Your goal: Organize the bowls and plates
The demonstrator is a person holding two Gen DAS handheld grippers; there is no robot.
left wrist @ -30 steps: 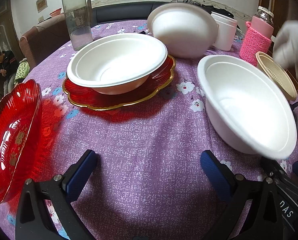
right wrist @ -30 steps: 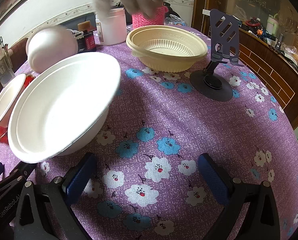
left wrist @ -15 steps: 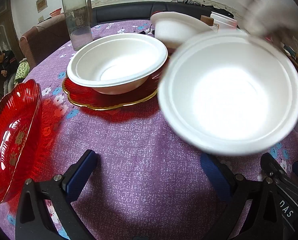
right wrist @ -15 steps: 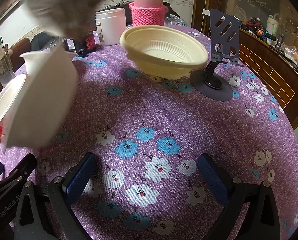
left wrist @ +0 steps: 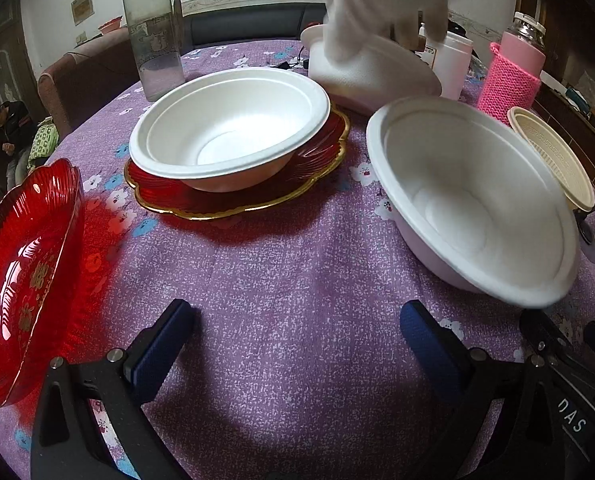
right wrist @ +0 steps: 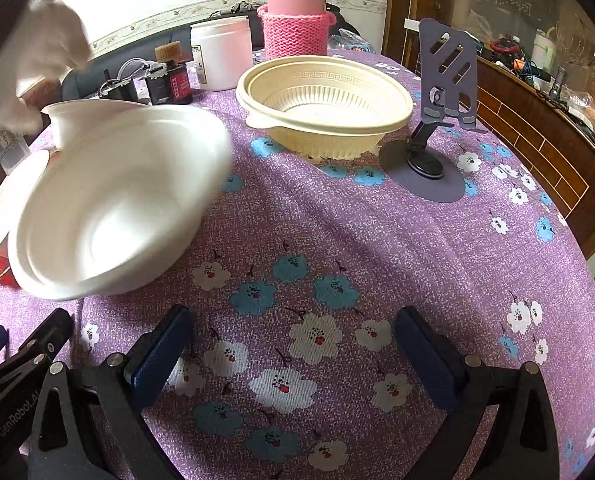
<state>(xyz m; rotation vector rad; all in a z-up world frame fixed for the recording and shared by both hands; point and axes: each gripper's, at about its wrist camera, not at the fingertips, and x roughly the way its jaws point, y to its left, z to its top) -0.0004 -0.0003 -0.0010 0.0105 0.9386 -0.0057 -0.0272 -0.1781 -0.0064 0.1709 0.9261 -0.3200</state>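
left gripper [left wrist: 297, 344]: black frame, dark blue finger pads, silver screws
right gripper [right wrist: 293, 344]: black frame, blue pads, silver screws, white "GenRobot" lettering
hand [left wrist: 381, 4]: white glove, blurred

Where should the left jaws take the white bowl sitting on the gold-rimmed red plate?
On the near rim of the white bowl, coming from the front with one jaw inside and one outside. The rim is thin and flared, the bowl sits upright and empty, and the cloth in front is free.
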